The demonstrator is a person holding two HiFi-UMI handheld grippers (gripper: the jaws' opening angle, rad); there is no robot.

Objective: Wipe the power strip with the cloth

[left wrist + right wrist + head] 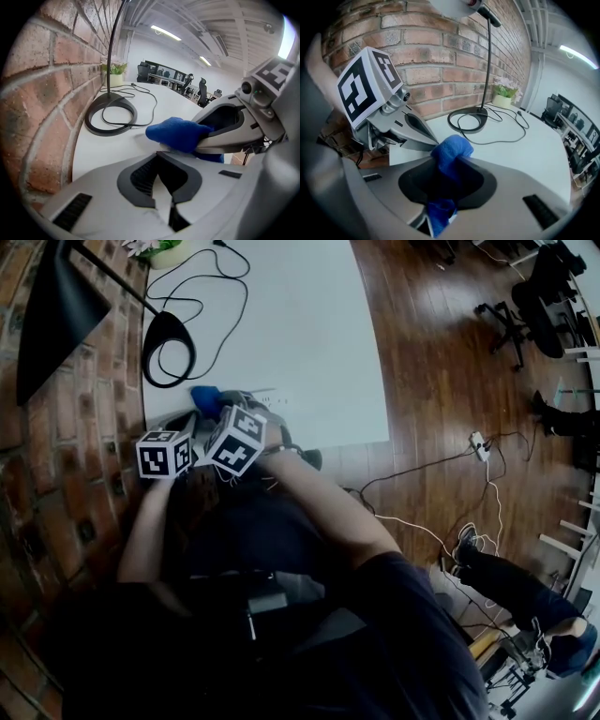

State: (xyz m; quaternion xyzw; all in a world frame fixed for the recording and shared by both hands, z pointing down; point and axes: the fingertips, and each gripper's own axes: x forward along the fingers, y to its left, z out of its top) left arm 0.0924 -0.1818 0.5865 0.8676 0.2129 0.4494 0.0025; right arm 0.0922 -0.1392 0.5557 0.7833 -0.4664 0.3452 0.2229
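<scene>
Brick wall (47, 93) closes off everything left of the blue cloth (452, 147). The black ring of the lamp base (171, 326) lies on the white bench (300, 334) beyond the cloth, well apart from it.

Your left claw (158, 161) sits just left of the cloth with its jaws pressed together. A thin pale sliver shows between them, and you cannot tell from any view what it is. In the left gripper view its tips end just short of the cloth.

The cloth itself is pinched in your right claw (451, 166). It runs up between the jaws and bunches out past their tips in a rounded wad, with a loose tail hanging at the near end of the jaws. The wad sits low over the bench's near left corner, directly ahead of both claws, which are crowded close together.

The power strip (270, 399) shows only in the head view, as a pale bar with a row of small dark marks. It lies on the bench just right of the cloth and beyond your right claw. Whether the cloth touches it is not clear.
</scene>
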